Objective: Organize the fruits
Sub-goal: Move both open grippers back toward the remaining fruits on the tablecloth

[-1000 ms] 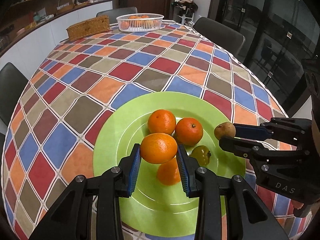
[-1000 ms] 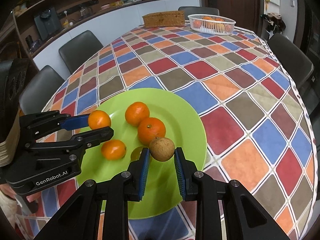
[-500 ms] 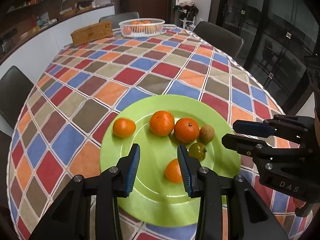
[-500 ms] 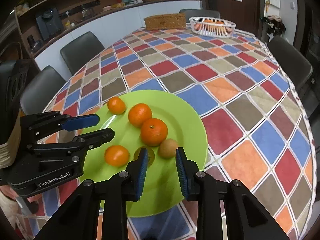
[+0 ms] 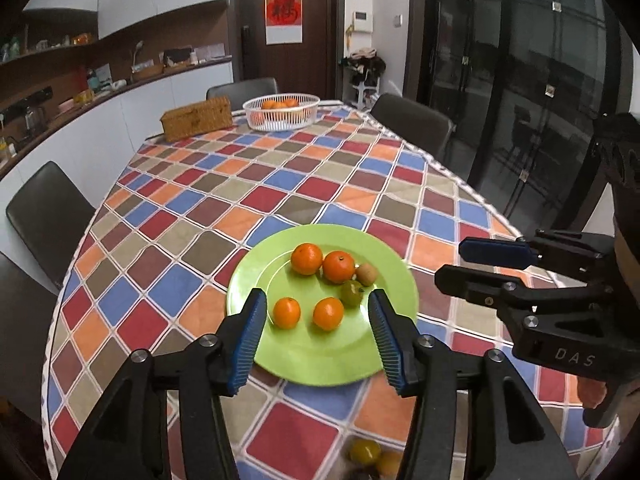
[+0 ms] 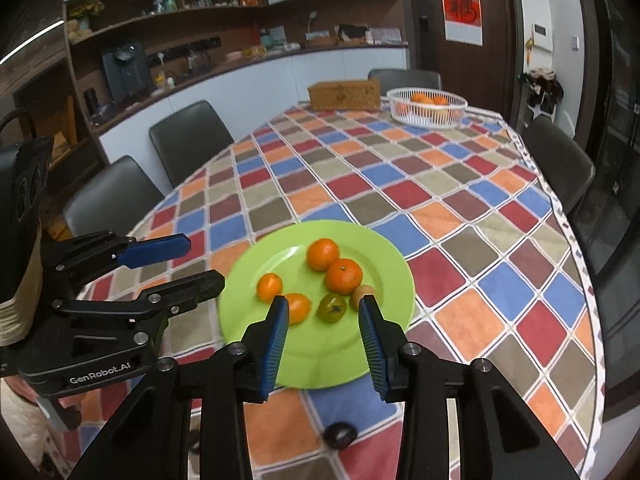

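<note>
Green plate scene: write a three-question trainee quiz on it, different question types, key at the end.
1. How many orange fruits lie on the green plate?
2. True or false: the left gripper is holding an orange.
3. The small brown fruit sits: (a) at the plate's far left, (b) beside an orange, (c) in the white basket.

Key: 1. Four. 2. False; both it and the right gripper are open and empty, their jaws having just been opening. 3. b.
</note>
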`<control>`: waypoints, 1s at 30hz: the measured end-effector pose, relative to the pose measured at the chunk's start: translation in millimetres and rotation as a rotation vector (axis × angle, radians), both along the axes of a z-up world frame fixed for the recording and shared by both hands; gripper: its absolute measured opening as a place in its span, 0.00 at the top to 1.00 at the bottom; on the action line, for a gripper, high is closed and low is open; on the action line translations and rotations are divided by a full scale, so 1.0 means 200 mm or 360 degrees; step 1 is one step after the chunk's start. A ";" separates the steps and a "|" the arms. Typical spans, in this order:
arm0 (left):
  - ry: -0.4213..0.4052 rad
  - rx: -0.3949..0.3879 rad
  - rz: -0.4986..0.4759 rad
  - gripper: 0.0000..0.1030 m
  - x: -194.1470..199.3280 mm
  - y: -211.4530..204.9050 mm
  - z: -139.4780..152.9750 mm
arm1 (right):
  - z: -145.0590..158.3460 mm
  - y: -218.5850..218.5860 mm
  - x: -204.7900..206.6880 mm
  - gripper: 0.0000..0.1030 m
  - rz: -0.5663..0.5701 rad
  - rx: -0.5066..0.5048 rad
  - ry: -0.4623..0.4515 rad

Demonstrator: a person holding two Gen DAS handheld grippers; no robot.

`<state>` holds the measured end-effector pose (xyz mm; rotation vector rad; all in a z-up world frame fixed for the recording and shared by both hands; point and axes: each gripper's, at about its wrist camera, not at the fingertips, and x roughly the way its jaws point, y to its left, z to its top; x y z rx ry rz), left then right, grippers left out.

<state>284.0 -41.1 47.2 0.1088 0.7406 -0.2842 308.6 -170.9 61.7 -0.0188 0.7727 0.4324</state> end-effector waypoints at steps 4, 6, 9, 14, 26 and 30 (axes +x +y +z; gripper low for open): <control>-0.0059 0.0000 0.0000 0.44 -0.14 0.01 0.05 | 0.06 0.02 -0.14 0.64 0.0028 -0.0008 -0.0071; -0.0086 0.0002 -0.0001 0.43 -0.21 0.01 0.07 | 0.09 0.03 -0.20 0.64 0.0040 -0.0017 -0.0103; -0.0112 0.0010 -0.0003 0.41 -0.30 0.02 0.08 | 0.11 0.04 -0.30 0.64 0.0065 -0.0020 -0.0129; -0.0140 0.0023 0.0006 0.38 -0.44 0.04 0.08 | 0.12 0.06 -0.43 0.64 0.0090 -0.0036 -0.0163; -0.0205 0.0059 0.0009 0.33 -0.70 0.08 -0.03 | 0.04 0.15 -0.68 0.56 0.0195 -0.0165 -0.0251; -0.0248 0.0095 0.0004 0.33 -0.77 0.07 -0.08 | 0.00 0.17 -0.76 0.54 0.0229 -0.0218 -0.0300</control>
